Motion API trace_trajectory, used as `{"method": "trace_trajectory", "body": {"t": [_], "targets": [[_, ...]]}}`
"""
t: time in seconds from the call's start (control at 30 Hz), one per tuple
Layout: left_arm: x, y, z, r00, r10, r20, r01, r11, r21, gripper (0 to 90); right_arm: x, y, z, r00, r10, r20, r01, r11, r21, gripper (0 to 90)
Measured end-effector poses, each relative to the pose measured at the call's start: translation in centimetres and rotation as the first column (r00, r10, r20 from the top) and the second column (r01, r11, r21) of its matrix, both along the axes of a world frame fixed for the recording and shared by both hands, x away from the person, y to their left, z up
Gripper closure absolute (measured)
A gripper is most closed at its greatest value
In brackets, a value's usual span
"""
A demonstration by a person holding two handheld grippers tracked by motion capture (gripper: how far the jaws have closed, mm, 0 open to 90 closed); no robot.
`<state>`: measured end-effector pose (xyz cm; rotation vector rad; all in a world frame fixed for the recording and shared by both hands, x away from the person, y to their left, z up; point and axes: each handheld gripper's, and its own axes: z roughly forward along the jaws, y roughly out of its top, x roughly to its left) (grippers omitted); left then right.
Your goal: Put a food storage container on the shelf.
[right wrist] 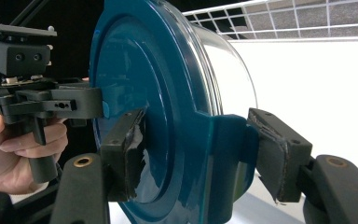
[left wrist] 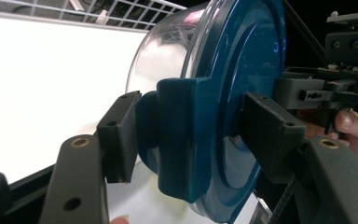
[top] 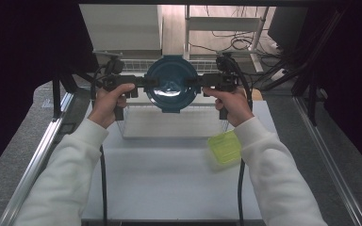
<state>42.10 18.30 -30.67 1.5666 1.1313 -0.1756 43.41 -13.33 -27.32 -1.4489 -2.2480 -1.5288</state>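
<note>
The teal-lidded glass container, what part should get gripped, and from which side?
Grip the container by its teal lid's latch tabs, coming in level from opposite sides. They jut past the slick round glass, giving flat faces, as the left gripper and right gripper clamp them now.

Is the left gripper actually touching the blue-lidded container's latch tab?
Touching. The left gripper view shows the left gripper with both jaws pressed on the container at its latch tab, one each side, no gap.
</note>
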Motion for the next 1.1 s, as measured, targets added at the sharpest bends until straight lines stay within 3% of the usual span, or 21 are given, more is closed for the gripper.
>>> {"method": "trace_trajectory", "body": {"t": [0.4, 0.73, 0.97, 1.1], "targets": [[3.5, 0.0, 0.6, 0.9996, 0.003, -0.030, -0.003, 1.0000, 0.006, 40.1, 3.7, 0.0, 0.1, 0.9991, -0.027, -0.032, 0.028, 0.9992, 0.029, 38.3], [5.6, -0.1, -0.9, 0.9959, -0.005, -0.091, 0.004, 0.9999, -0.010, 40.0, 5.4, -0.1, -0.9, 0.9961, -0.038, -0.080, 0.039, 0.9991, 0.016, 38.3], [6.5, -0.3, -1.7, 0.9890, 0.042, -0.142, -0.050, 0.9971, -0.057, 39.8, 6.5, -0.1, -1.6, 0.9888, -0.073, -0.131, 0.079, 0.9961, 0.041, 37.9], [7.0, -0.4, -1.9, 0.9851, 0.061, -0.161, -0.072, 0.9954, -0.064, 39.5, 7.1, -0.1, -1.9, 0.9842, -0.088, -0.154, 0.096, 0.9943, 0.046, 36.4]]}}
